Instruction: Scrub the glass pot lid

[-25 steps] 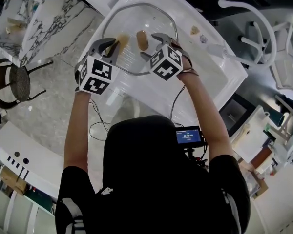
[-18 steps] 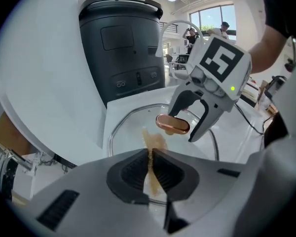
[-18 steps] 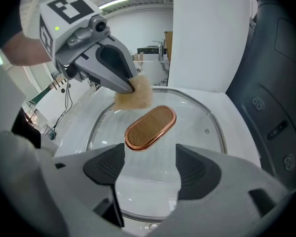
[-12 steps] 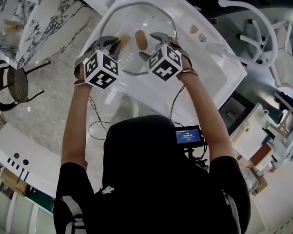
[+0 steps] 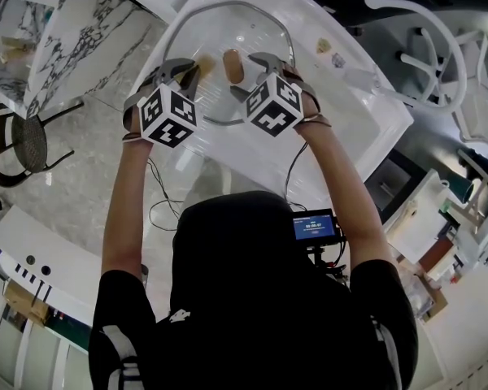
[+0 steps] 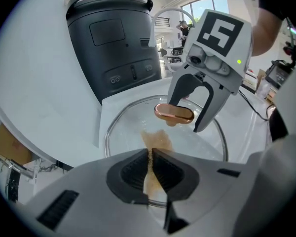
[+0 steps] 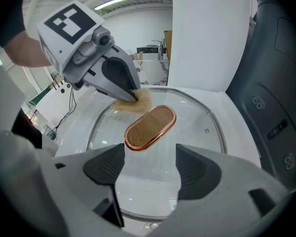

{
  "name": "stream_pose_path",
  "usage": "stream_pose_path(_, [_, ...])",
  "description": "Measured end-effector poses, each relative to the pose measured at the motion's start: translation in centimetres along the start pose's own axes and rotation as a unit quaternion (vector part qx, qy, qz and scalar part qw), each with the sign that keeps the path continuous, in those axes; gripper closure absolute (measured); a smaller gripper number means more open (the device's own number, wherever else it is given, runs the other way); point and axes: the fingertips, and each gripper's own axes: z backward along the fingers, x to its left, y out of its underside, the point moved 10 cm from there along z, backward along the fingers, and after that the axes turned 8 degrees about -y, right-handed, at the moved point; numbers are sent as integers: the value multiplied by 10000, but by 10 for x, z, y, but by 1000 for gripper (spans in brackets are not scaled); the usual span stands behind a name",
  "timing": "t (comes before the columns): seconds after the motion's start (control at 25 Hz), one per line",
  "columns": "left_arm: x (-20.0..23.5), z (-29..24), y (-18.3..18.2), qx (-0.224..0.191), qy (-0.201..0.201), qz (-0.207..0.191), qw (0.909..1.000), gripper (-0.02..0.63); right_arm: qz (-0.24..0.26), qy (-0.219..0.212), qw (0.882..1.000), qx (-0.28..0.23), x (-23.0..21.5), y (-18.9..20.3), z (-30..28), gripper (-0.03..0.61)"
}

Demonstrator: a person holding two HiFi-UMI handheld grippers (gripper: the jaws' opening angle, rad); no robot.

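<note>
Your left gripper [image 5: 181, 75] has its jaws closed on a thin tan scrubbing pad [image 6: 157, 141], and the pad's free end lies on the glass pot lid [image 5: 256, 29], just left of the lid's copper-coloured oval handle [image 5: 233, 65]. The lid lies flat, handle up, on the white tabletop [image 5: 346, 96], with a dark appliance [image 6: 113, 43] standing behind it. Your right gripper [image 5: 252, 76] is over the lid's near side with its jaws spread apart and nothing between them. The handle lies just ahead of the gap between them.
</note>
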Motion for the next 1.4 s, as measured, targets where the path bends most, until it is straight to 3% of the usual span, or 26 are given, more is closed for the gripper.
stream_pose_path(0.48, [8, -9, -9, -130, -188, 43, 9997, 597, -2, 0, 10000, -21, 0, 1, 0, 268])
stream_pose_path(1.4, [15, -37, -54, -297, -160, -569, 9978, 597, -5, -21, 10000, -62, 0, 2, 1, 268])
